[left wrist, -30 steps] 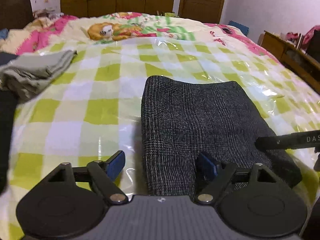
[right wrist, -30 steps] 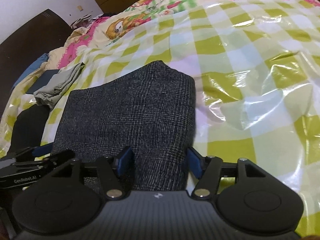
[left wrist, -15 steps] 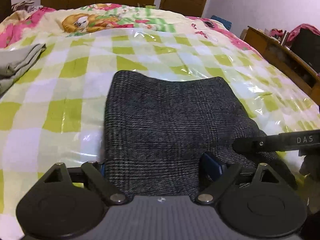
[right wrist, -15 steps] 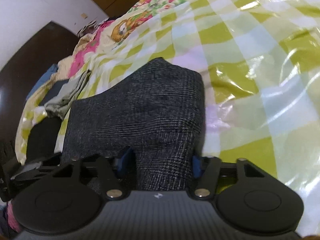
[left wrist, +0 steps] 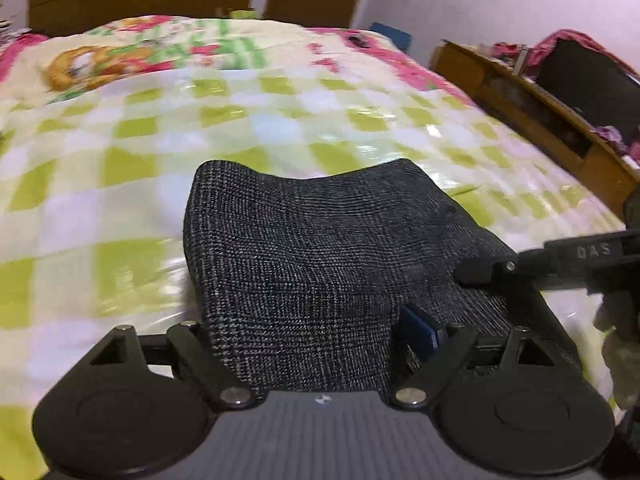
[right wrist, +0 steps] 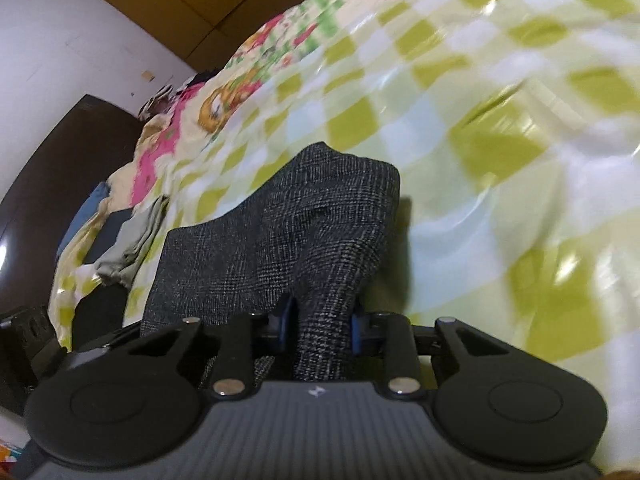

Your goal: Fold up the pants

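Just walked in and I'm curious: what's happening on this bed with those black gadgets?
A person is folding dark gray pants on a green-checked bed cover, using two handheld grippers. The right gripper has its jaws pinched on a bunched edge of the fabric. The left gripper straddles the near edge, jaws wider apart. A gray garment lies farther off.
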`<control>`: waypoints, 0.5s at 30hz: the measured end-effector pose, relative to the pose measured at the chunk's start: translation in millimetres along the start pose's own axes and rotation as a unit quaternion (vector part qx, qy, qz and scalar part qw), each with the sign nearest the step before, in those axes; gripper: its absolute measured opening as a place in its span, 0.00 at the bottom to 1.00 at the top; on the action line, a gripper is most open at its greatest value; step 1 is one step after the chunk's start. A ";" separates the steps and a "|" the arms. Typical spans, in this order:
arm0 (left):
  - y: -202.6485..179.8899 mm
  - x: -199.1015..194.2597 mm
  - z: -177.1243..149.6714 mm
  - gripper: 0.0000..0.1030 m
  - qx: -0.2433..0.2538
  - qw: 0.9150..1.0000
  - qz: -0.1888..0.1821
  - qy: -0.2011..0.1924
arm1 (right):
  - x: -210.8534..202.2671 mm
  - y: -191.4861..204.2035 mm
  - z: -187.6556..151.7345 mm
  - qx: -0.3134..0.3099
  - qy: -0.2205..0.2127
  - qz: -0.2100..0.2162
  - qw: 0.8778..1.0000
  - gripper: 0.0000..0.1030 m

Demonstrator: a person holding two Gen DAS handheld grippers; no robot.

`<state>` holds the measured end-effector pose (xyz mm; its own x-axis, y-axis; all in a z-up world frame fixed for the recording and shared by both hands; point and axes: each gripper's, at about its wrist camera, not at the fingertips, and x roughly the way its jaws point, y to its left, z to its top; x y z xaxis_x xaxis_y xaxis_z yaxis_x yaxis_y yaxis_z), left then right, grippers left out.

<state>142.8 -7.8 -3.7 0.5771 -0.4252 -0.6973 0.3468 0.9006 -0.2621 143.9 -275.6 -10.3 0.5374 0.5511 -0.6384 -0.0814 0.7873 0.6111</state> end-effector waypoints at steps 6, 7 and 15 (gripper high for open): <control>-77.4 57.7 26.0 0.92 0.039 0.997 -0.062 0.011 | -54.8 -43.3 36.0 -0.021 -0.025 -0.076 0.997 0.27; -91.6 68.5 31.7 0.92 0.045 0.997 -0.068 0.013 | -65.9 -54.4 42.3 -0.020 -0.031 -0.092 0.995 0.27; -188.6 138.7 75.3 0.92 0.086 0.992 -0.093 0.027 | -112.7 -131.5 87.4 0.000 -0.070 -0.199 0.978 0.27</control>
<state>213.1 -243.4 -0.8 0.4530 -0.5732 -0.6828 0.5672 0.7762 -0.2754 167.4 -465.4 22.2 0.6353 0.1581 -0.7559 0.1578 0.9316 0.3275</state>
